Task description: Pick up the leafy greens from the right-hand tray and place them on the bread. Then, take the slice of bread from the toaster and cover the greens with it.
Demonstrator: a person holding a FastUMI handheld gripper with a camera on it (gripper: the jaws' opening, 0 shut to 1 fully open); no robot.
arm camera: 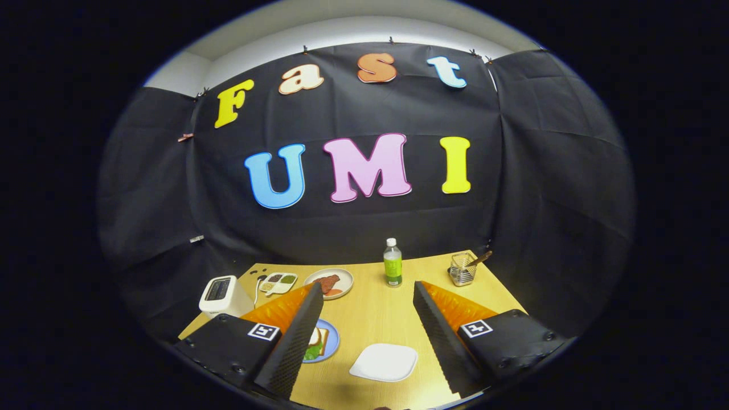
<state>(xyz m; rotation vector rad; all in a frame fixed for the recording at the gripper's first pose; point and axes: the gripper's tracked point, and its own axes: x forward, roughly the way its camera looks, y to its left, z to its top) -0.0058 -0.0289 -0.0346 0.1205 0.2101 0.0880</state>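
Greens lie on a blue plate, on top of a slice of bread. A bit of something white sits on the food too. The plate is partly hidden behind the left finger, so I can only see part of it.

The gripper is up above the wooden table. Its two fingers are spread wide apart and there is nothing between them. It is not touching anything.

A white plate with nothing on it lies on the table between the two fingers, just beside the blue plate.

A white toaster stands near the table's left corner, beyond the left finger. I cannot tell if bread is in it.

Next to the toaster is a small white tray with little pockets of food. Just past that is a round plate with something reddish brown on it.

A bottle with a green label and a white cap stands upright near the far edge of the table. To its right is a wire basket with a brown stick poking out.
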